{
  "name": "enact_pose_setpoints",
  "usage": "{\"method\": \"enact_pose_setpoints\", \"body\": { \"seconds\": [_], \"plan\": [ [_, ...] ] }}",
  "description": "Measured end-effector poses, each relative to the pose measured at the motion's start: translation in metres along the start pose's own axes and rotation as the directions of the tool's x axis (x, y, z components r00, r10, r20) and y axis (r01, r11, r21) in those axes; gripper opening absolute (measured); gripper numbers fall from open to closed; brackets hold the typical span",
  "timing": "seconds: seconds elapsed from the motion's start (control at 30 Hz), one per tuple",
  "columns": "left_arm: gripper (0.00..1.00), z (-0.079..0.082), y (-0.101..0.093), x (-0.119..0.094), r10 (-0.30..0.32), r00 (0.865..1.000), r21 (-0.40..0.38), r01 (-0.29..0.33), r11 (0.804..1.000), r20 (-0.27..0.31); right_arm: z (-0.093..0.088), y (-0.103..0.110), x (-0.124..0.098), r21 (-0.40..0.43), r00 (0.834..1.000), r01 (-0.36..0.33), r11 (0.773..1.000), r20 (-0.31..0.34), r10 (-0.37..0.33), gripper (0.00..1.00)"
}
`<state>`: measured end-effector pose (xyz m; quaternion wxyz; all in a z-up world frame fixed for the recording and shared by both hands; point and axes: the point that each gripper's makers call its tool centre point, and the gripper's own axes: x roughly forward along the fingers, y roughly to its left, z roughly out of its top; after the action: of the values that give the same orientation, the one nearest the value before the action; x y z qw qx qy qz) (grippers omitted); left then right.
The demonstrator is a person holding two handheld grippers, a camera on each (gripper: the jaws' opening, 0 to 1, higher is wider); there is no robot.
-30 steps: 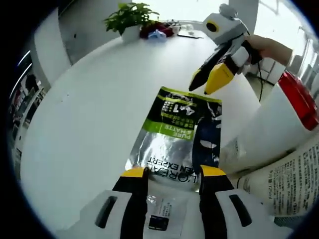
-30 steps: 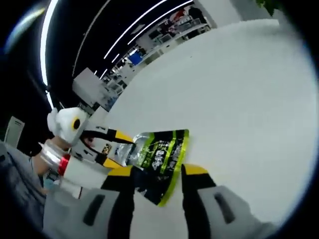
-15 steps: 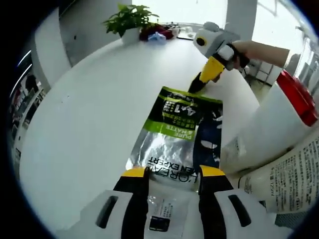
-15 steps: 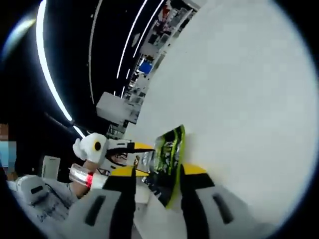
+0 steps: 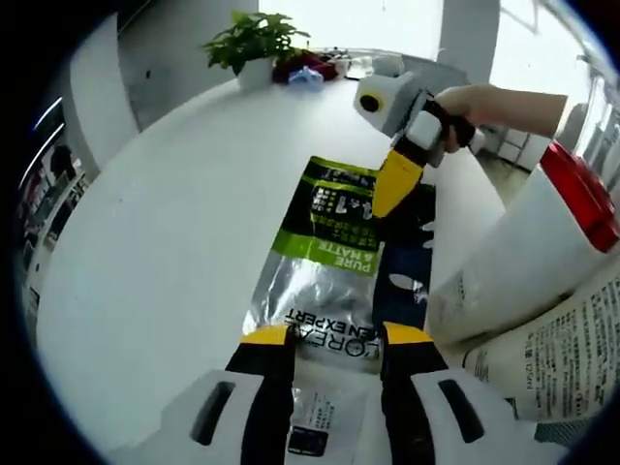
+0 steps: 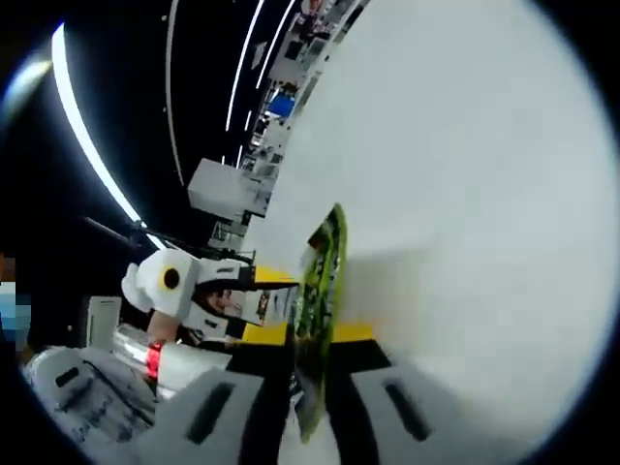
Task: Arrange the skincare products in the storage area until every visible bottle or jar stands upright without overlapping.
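Note:
A silver, green and black L'Oreal tube (image 5: 334,252) is held over the white table (image 5: 165,213), its flat crimped end pointing away from me. My left gripper (image 5: 329,339) is shut on the tube's near end. My right gripper (image 5: 392,189) comes in from the upper right, held by a hand, with its yellow jaws on the far crimped end. In the right gripper view the tube (image 6: 325,262) shows edge-on, pinched between the nearly closed jaws of my right gripper (image 6: 312,334). My left gripper (image 6: 269,295) holds the tube's other end at the left.
A white bottle with a red cap (image 5: 528,252) lies tilted at the right. Just below it is a white printed bottle (image 5: 557,358). A potted plant (image 5: 254,39) and small items stand at the table's far edge. The left half of the table is bare.
My right gripper has rolled on its side and shut on the tube's crimped end, which it straddled with open jaws a second ago. My left gripper has kept its hold.

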<state>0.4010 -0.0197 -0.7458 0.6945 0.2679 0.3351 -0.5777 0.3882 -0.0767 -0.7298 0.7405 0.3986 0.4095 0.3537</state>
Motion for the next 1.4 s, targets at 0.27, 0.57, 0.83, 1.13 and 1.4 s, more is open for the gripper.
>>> {"method": "enact_pose_setpoints", "body": {
  "seconds": [0.27, 0.57, 0.83, 1.13, 1.4],
  "plan": [
    [0.29, 0.001, 0.001, 0.001, 0.006, 1.000, -0.016, -0.006, 1.000, 0.017, 0.003, 0.008, 0.000, -0.023, 0.999, 0.050, 0.999, 0.004, -0.050, 0.04],
    [0.30, -0.002, 0.002, -0.003, 0.041, 0.998, -0.078, -0.037, 0.996, 0.041, 0.003, 0.018, -0.002, -0.087, 0.994, 0.106, 0.991, 0.020, -0.104, 0.01],
    [0.39, 0.002, 0.009, -0.026, 0.094, 0.991, -0.178, -0.075, 0.981, 0.099, 0.024, 0.031, -0.008, -0.142, 0.991, 0.103, 0.984, 0.100, -0.090, 0.01],
    [0.41, 0.006, 0.026, -0.064, 0.171, 0.975, -0.216, -0.138, 0.967, 0.143, 0.058, 0.062, -0.017, -0.183, 0.972, 0.064, 0.981, 0.234, -0.020, 0.01],
    [0.43, 0.006, 0.031, -0.090, 0.215, 0.963, -0.243, -0.171, 0.955, 0.165, 0.075, 0.099, -0.028, -0.240, 0.951, 0.043, 0.970, 0.308, 0.034, 0.01]
  ]
}}
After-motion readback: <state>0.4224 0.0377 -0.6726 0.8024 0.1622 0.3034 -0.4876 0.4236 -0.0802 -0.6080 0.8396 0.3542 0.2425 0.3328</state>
